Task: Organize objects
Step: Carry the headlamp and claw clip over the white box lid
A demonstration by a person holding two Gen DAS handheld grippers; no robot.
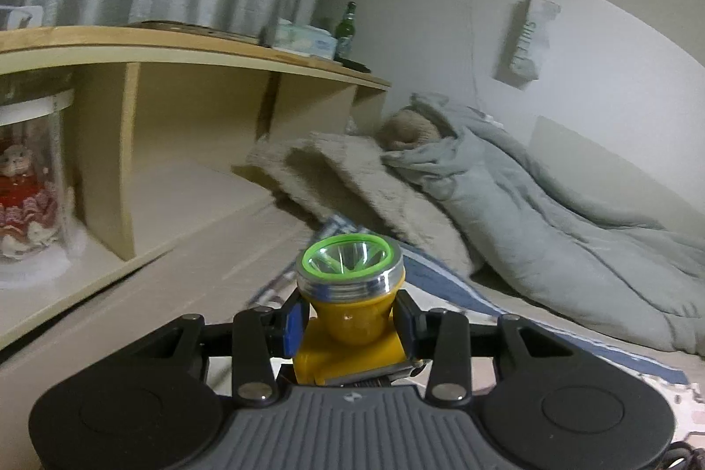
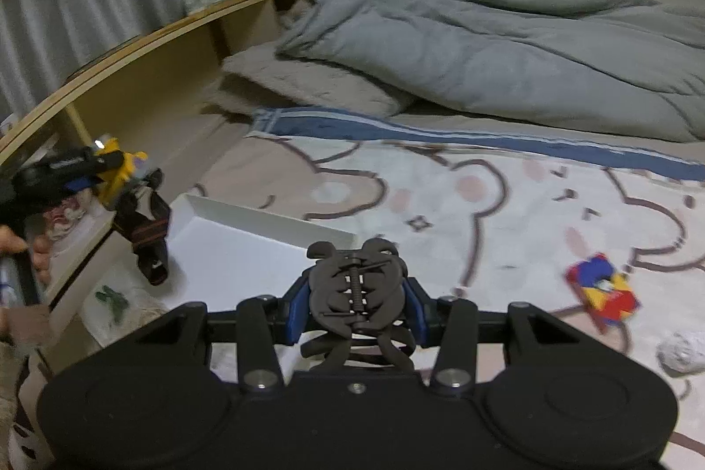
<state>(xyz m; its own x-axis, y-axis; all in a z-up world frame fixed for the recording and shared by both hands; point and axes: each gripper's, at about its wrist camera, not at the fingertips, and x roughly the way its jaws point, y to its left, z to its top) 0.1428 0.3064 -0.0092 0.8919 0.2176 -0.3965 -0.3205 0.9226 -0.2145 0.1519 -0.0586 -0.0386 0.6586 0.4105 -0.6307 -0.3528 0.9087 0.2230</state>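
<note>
My left gripper (image 1: 350, 322) is shut on a yellow headlamp (image 1: 350, 294), whose green-ringed lens points forward past the blue pads. In the right wrist view that same left gripper (image 2: 94, 166) hangs beside the wooden shelf with the headlamp (image 2: 121, 175), and the lamp's dark strap (image 2: 147, 241) dangles below. My right gripper (image 2: 356, 307) is shut on a black hair claw clip (image 2: 354, 285), held above the near edge of a white tray (image 2: 246, 245) on the patterned bedsheet.
A wooden shelf unit (image 1: 176, 47) runs along the left, with a doll in a clear jar (image 1: 26, 183) in one cubby and a tissue box (image 1: 304, 38) and green bottle (image 1: 346, 29) on top. A grey quilt (image 2: 484, 51) fills the back. A colourful block (image 2: 601, 289) and a crumpled white ball (image 2: 680, 353) lie at the right.
</note>
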